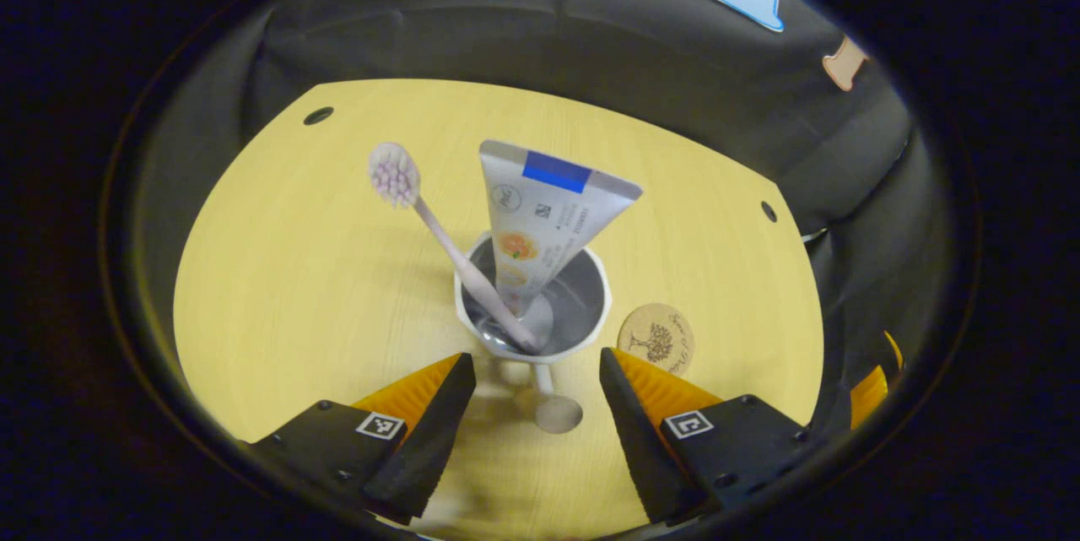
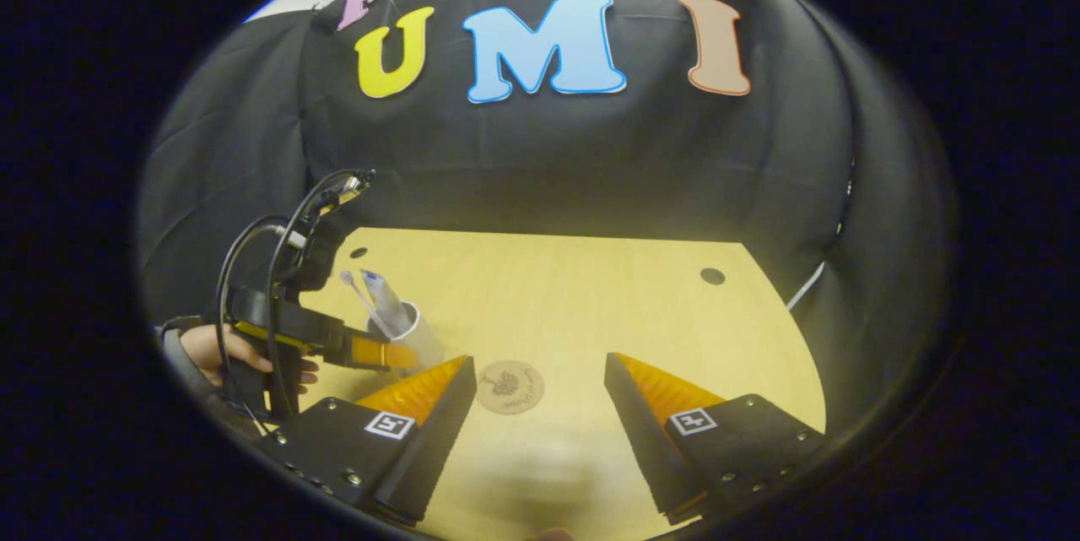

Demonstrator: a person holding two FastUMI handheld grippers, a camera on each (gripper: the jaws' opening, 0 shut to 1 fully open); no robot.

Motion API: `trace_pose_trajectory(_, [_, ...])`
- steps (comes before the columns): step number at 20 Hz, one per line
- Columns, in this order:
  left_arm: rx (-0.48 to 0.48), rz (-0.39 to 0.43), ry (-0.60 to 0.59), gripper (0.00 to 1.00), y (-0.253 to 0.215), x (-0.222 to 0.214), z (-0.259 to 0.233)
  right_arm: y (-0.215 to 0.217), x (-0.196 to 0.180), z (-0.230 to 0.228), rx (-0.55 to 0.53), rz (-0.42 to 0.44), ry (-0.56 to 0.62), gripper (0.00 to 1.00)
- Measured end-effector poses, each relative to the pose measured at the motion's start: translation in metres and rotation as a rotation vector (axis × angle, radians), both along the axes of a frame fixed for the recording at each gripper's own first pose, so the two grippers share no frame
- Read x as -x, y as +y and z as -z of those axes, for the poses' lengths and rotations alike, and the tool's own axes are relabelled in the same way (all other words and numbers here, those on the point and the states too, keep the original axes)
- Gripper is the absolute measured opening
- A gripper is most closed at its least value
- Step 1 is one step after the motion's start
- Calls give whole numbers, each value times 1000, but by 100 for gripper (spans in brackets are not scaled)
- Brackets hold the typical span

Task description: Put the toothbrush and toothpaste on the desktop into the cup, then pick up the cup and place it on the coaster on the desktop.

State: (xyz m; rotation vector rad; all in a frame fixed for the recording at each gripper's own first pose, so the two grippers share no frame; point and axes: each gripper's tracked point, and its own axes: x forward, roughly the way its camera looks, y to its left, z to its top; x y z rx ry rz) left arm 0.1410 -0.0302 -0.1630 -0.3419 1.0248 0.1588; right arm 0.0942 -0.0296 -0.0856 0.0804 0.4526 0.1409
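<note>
On the desktop, a cup stands near centre in the left gripper view, holding a toothbrush leaning toward 11 o'clock and a toothpaste tube upright beside it. A coaster lies flat just beside the cup at its 4 o'clock, apart from it.

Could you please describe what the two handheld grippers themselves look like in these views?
The right gripper has wedge-shaped ridged fingers on black bolted blocks with square black-and-white tags. The left gripper has looping black cables. The hand wears a grey sleeve.
</note>
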Motion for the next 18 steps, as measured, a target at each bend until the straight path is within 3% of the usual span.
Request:
trace_pose_trajectory(2, [4,-8,36,100,-1,-3,11,-7,5,9,-4,10,24,94])
trace_pose_trajectory(4, [-17,-15,69,87,2,-5,19,-14,7,16,-16,23,42,94])
trace_pose_trajectory(7, [-27,-31,96,78,2,-4,29,-21,9,24,-38,39,68,94])
trace_pose_trajectory(10, [-14,-52,118,63,-4,-1,34,-25,10,28,-41,51,82,94])
trace_pose_trajectory(11, [-24,-51,123,51,-4,-2,36,-25,11,28,-40,52,85,94])
trace_pose_trajectory(13, [-70,-24,129,41,-1,-3,37,-26,11,28,-41,54,85,94])
trace_pose_trajectory(16, [-113,13,121,35,-2,-4,38,-27,11,28,-43,55,85,94])
trace_pose_trajectory(18, [-116,14,99,36,-2,-8,38,-27,11,30,-45,58,92,94])
